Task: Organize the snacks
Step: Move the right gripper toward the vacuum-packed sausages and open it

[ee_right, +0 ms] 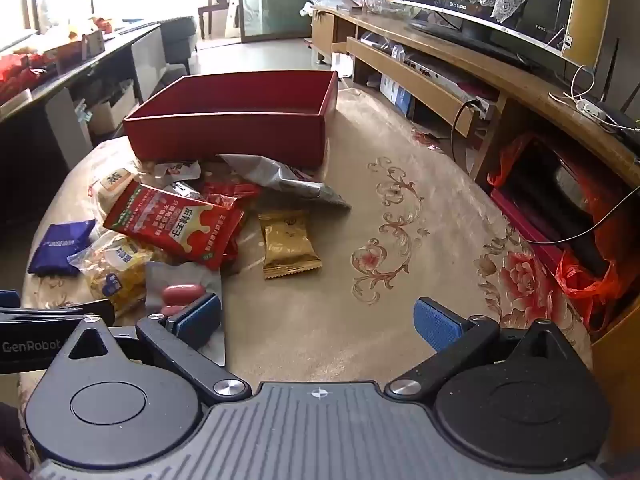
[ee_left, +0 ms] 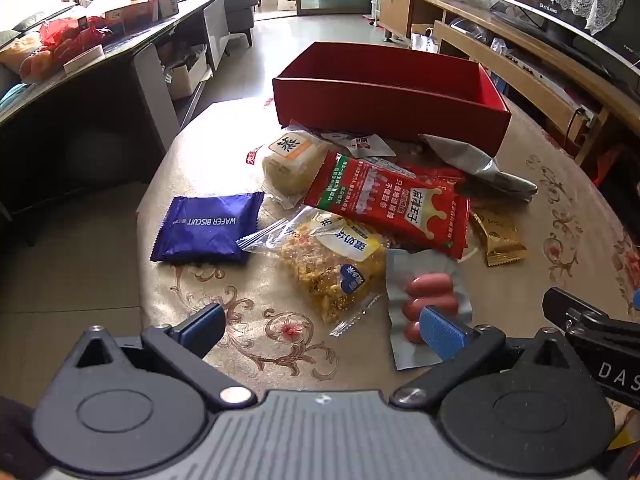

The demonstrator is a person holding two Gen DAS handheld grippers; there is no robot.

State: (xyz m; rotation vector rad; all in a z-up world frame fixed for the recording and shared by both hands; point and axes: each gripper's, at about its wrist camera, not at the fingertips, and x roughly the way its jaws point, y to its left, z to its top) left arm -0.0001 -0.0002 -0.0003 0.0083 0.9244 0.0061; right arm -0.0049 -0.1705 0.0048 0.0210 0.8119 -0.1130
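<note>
**Both grippers spread wide over the snack pile, nothing held**

Left gripper (ee_left: 322,326): angled down at the table (ee_left: 560,216), jaws fully spread, nothing between the pads. Its right finger (ee_left: 442,330) overlaps the sausage pack (ee_left: 430,300) in view; contact unclear. Right gripper (ee_right: 318,320): same downward tilt, jaws wide apart, only bare floral tablecloth between them. Its left finger (ee_right: 198,318) sits just beside the same sausage pack (ee_right: 182,294).

Around: open red box (ee_left: 390,104) at the table's far edge, open side up, long axis running across the left view. Snacks are heaped against its near wall, toward the table's left edge. A crumpled silver wrapper (ee_left: 476,160) lies touching the box wall.

Snacks: red spicy-strip bag (ee_left: 386,202) tops the pile, long axis diagonal, tilted. Blue wafer biscuit pack (ee_left: 208,230) lies flat at the left edge, apart from the rest. Yellow clear-wrapped snack (ee_left: 332,268) is partly under the red bag. Pale cake pack (ee_left: 292,160) lies near the box. Gold packet (ee_right: 288,242) lies alone on the pile's right.
</note>
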